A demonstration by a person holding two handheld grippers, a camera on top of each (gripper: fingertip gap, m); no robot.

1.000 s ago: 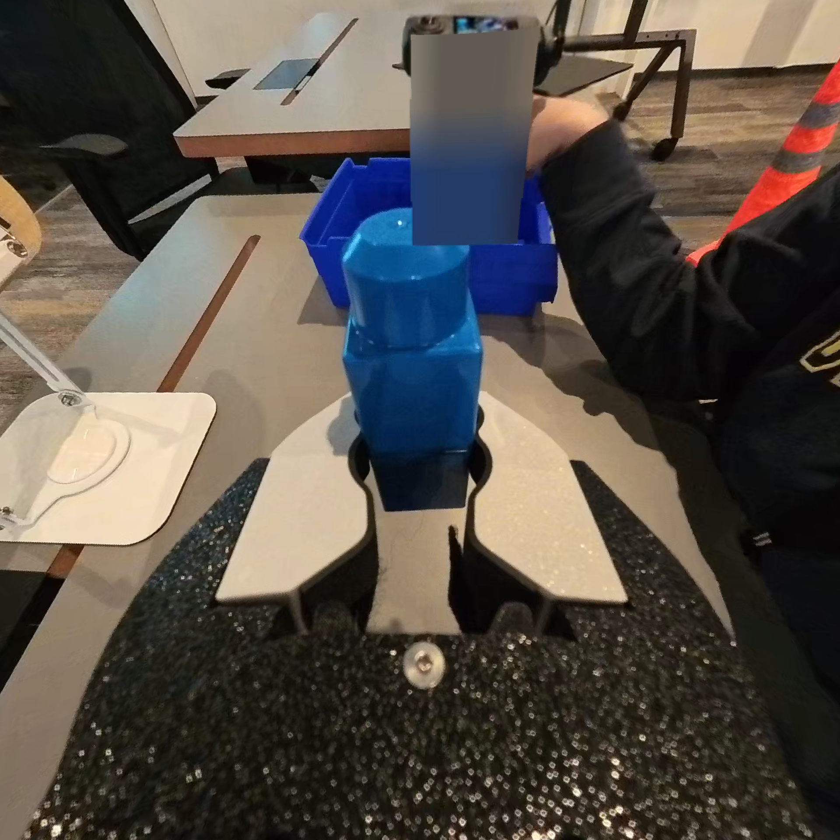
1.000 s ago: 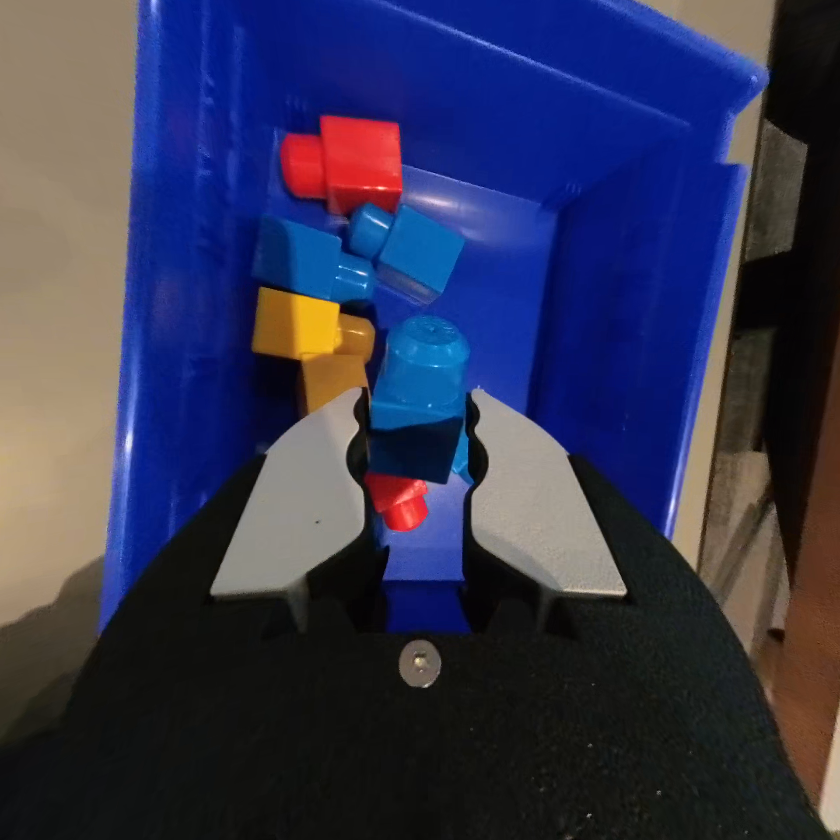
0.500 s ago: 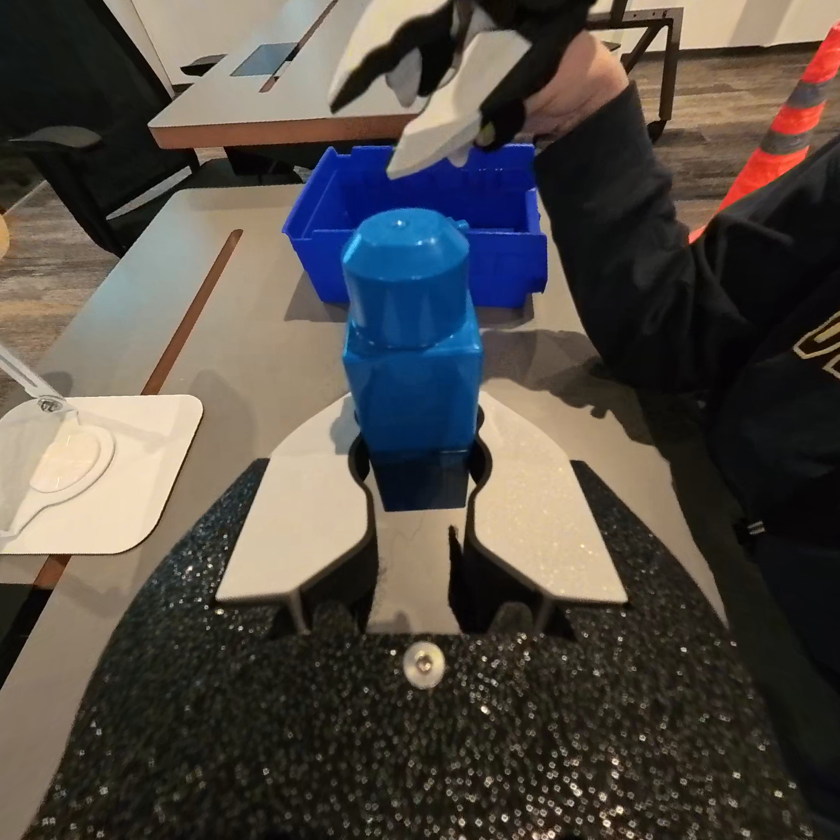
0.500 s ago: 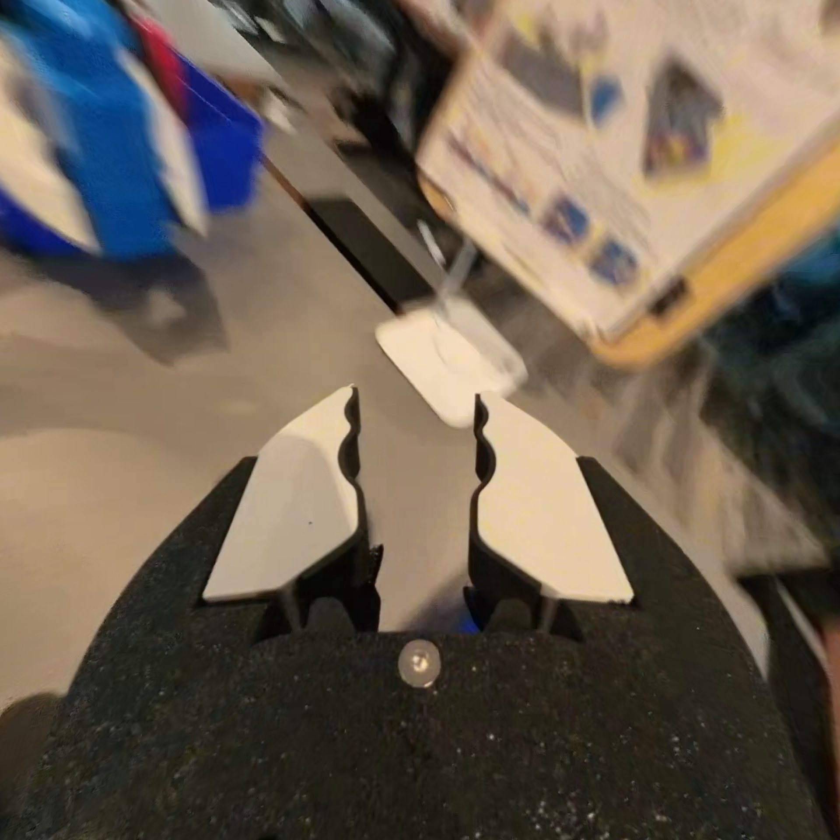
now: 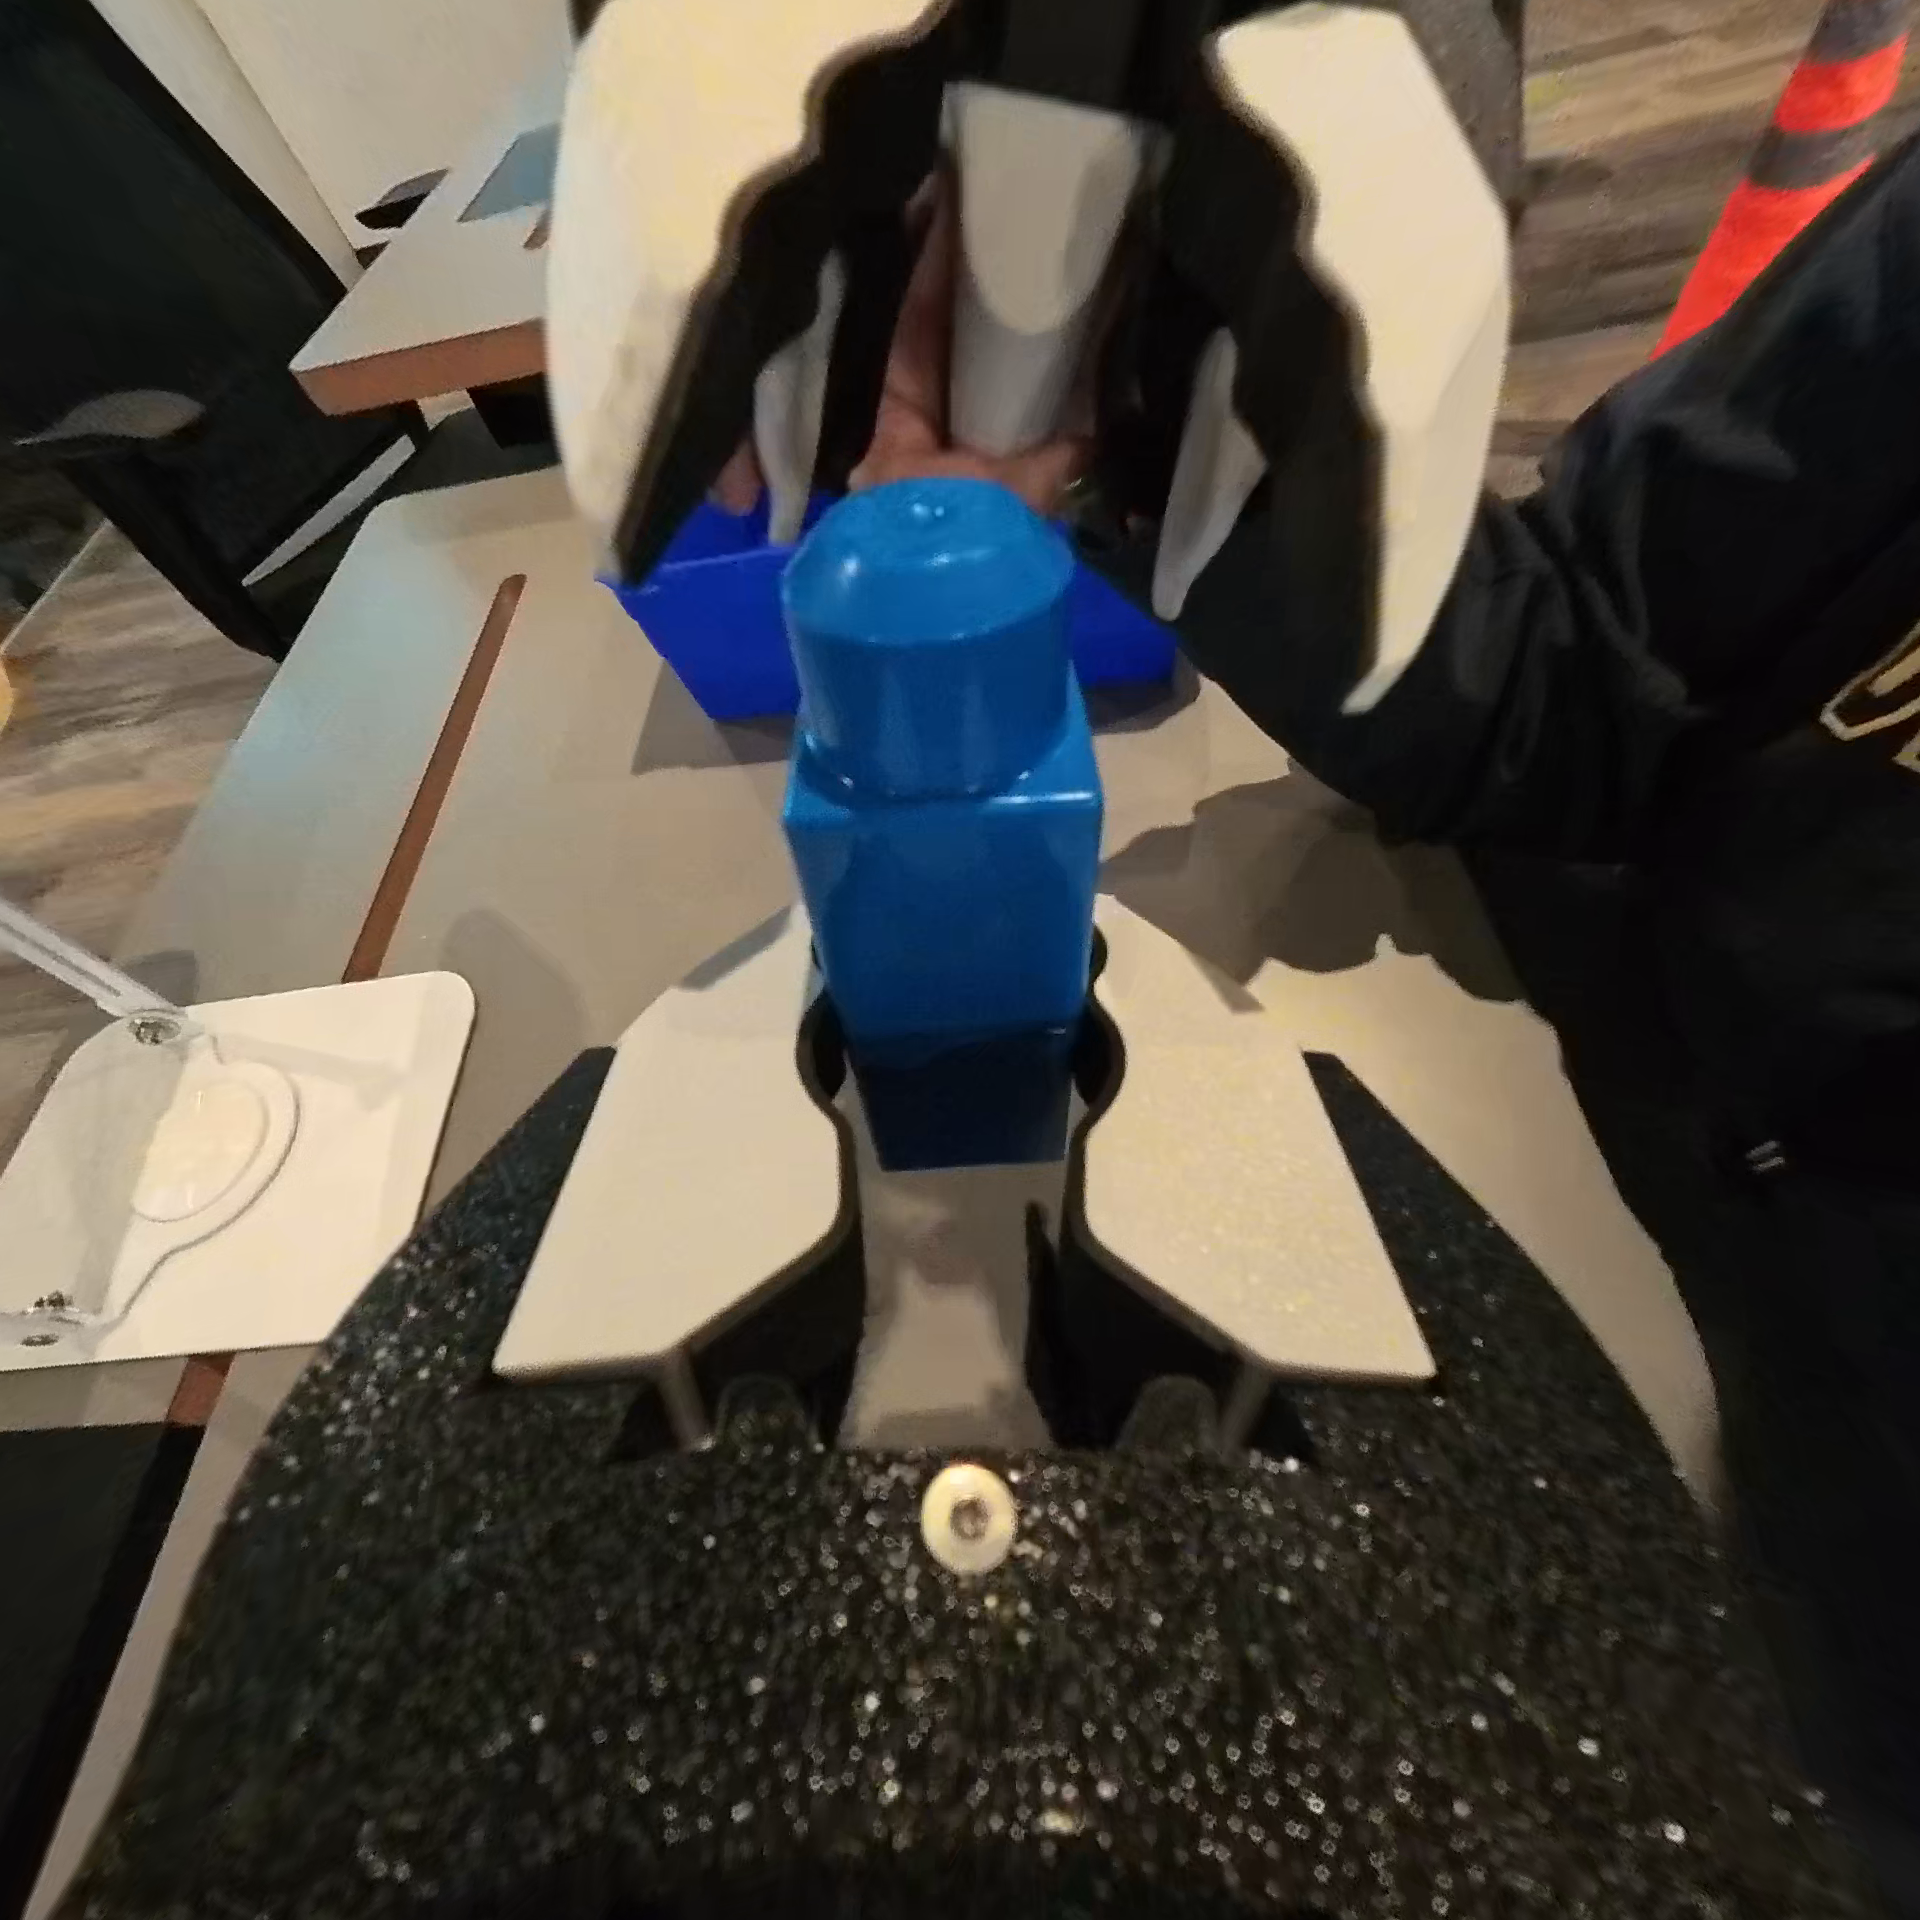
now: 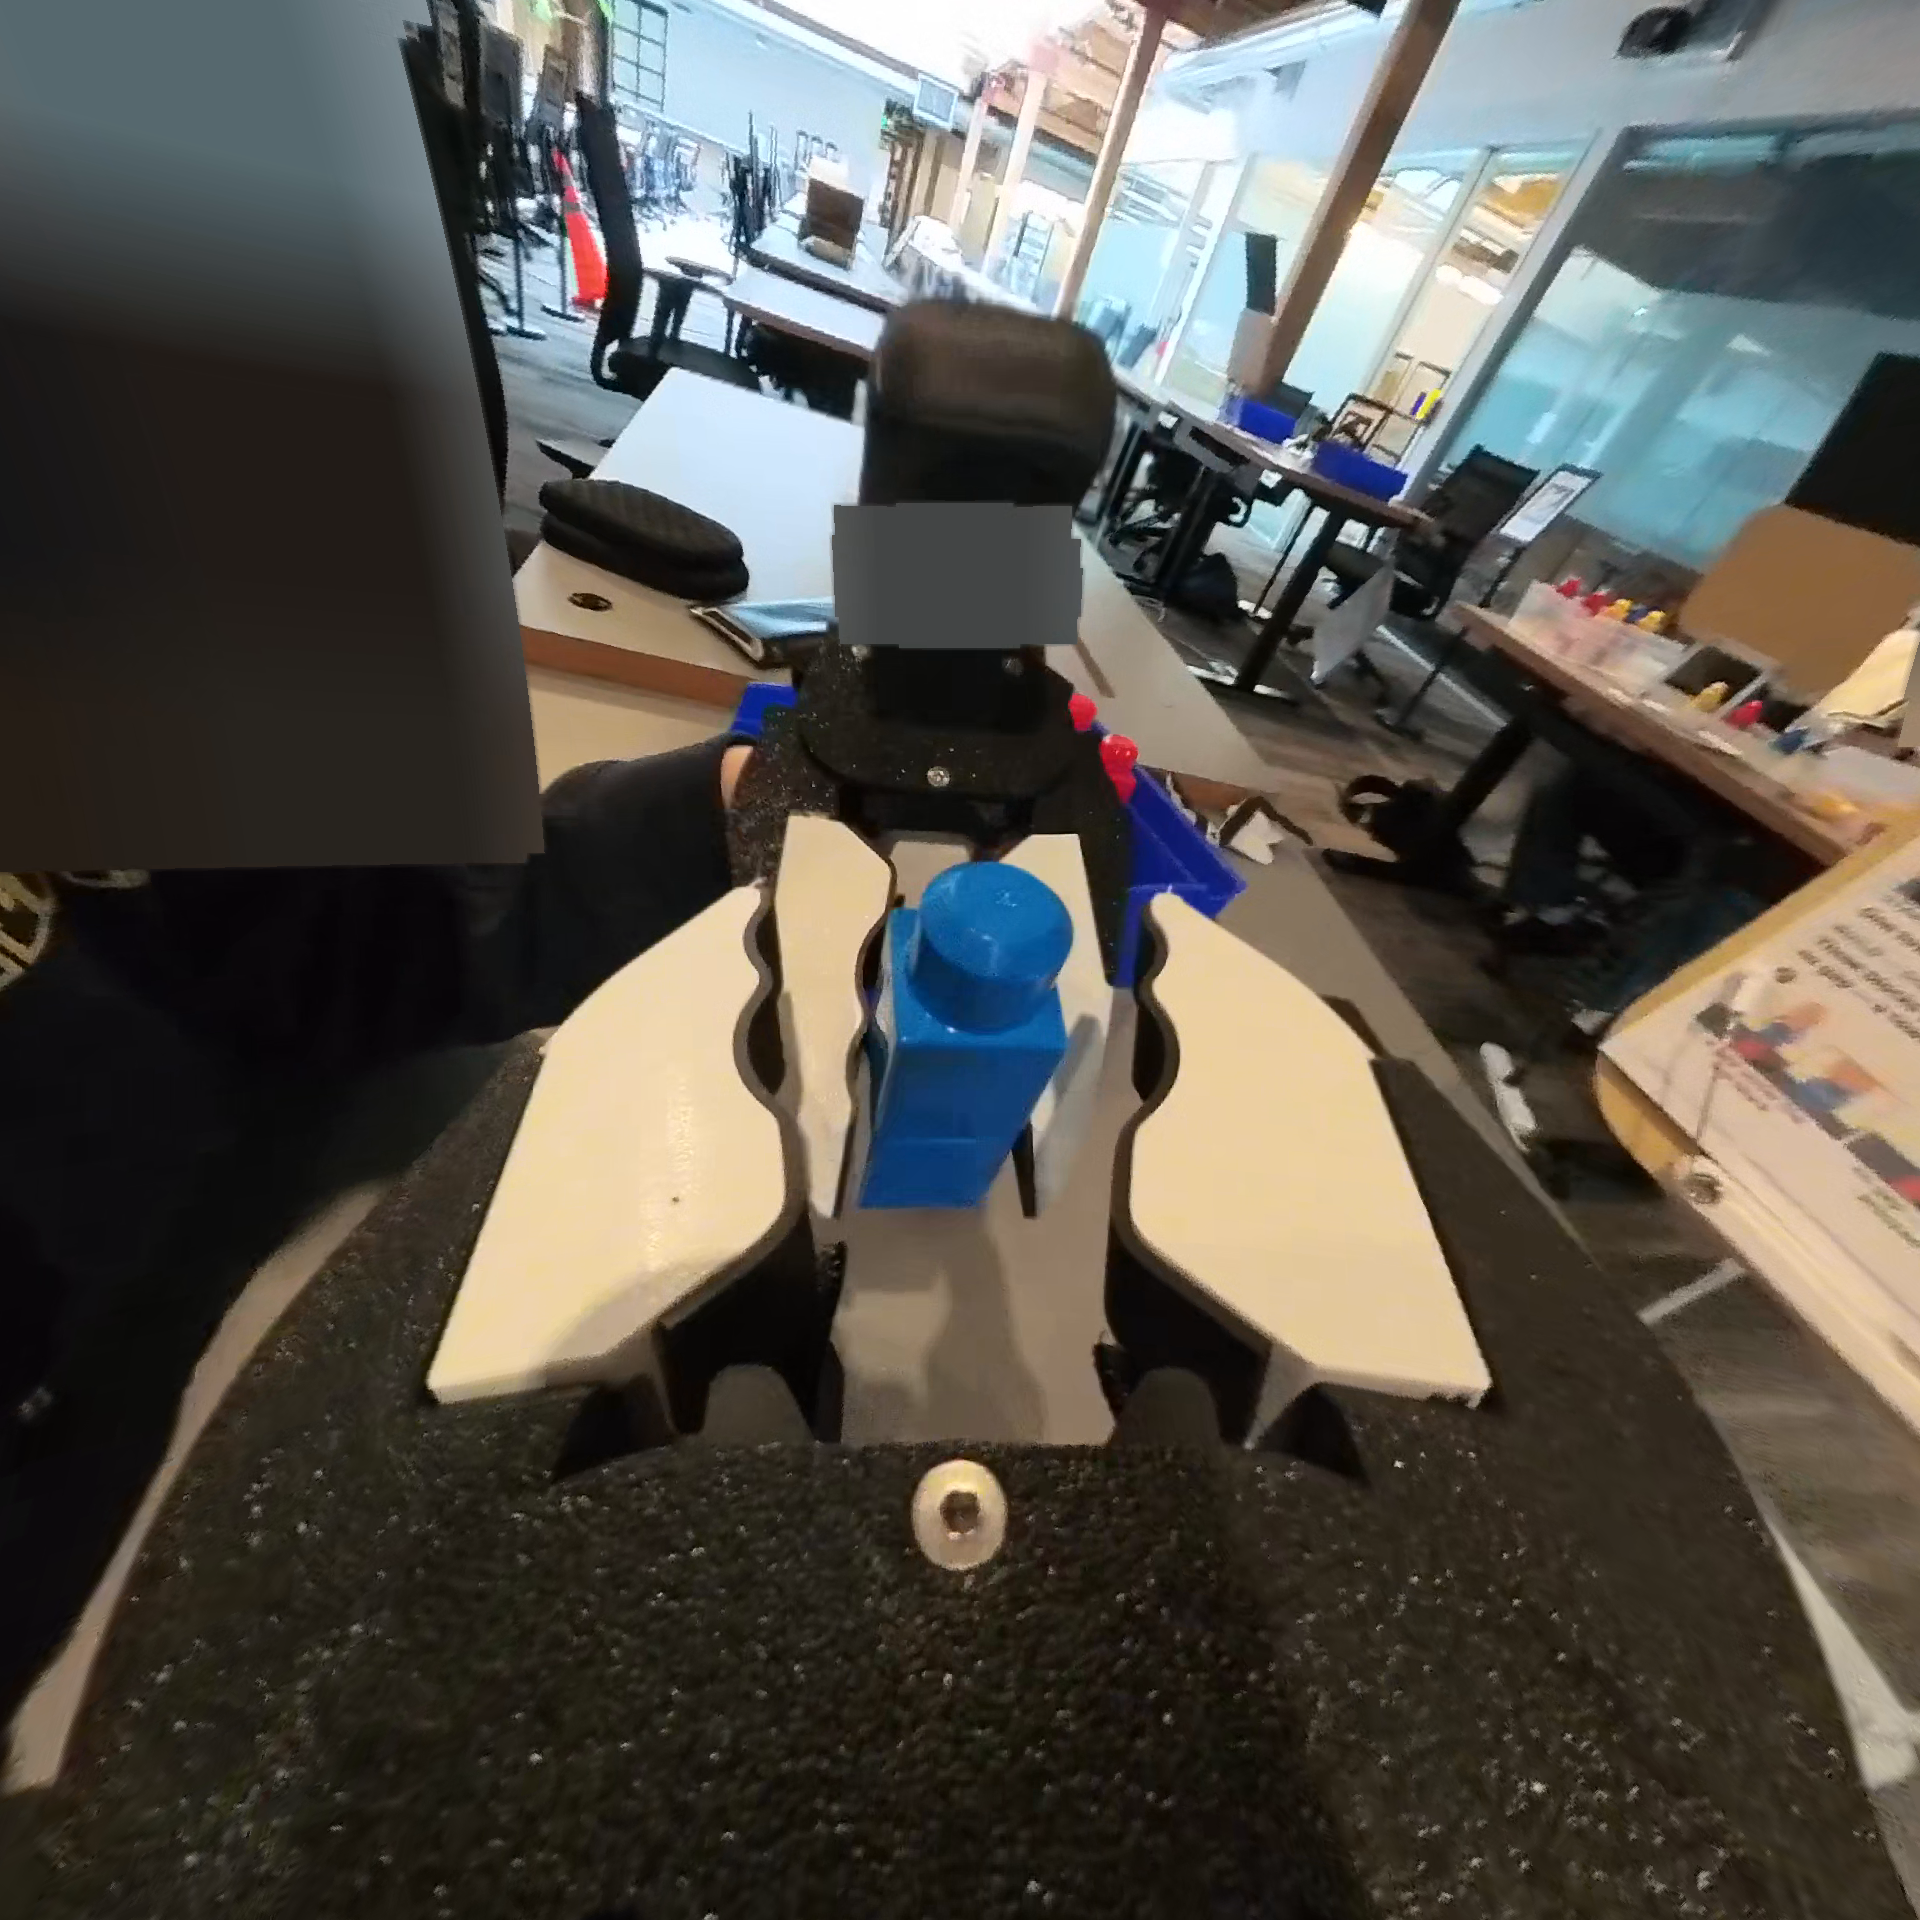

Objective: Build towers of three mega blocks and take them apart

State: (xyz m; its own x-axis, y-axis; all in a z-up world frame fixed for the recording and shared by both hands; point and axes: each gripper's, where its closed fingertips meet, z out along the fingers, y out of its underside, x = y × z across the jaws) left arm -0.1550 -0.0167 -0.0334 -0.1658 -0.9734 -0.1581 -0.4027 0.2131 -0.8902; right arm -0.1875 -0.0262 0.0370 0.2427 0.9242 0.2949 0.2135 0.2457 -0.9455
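Observation:
My left gripper [image 5: 951,997] is shut on the lower block of a stack of two blue mega blocks [image 5: 940,831] and holds it upright above the grey table [image 5: 312,779]. The stack's round stud points up. My right gripper [image 6: 956,935] is open and empty. It faces the left gripper, with its white fingers [image 5: 644,260] spread wide on either side of the top block [image 6: 966,1039], not touching it. In the right wrist view one finger [image 6: 826,987] of the left gripper shows beside the stack.
A blue bin [image 5: 707,644] with loose blocks stands behind the stack; red blocks [image 6: 1117,748] show in it. A white base plate with a clear holder [image 5: 239,1143] lies at the left. A person's dark sleeve [image 5: 1662,727] fills the right. A picture board [image 6: 1766,1039] stands nearby.
The right gripper no longer holds the blue block it had over the bin. It swung round to face the left gripper and opened wider around the stack's top. The left gripper barely moved.

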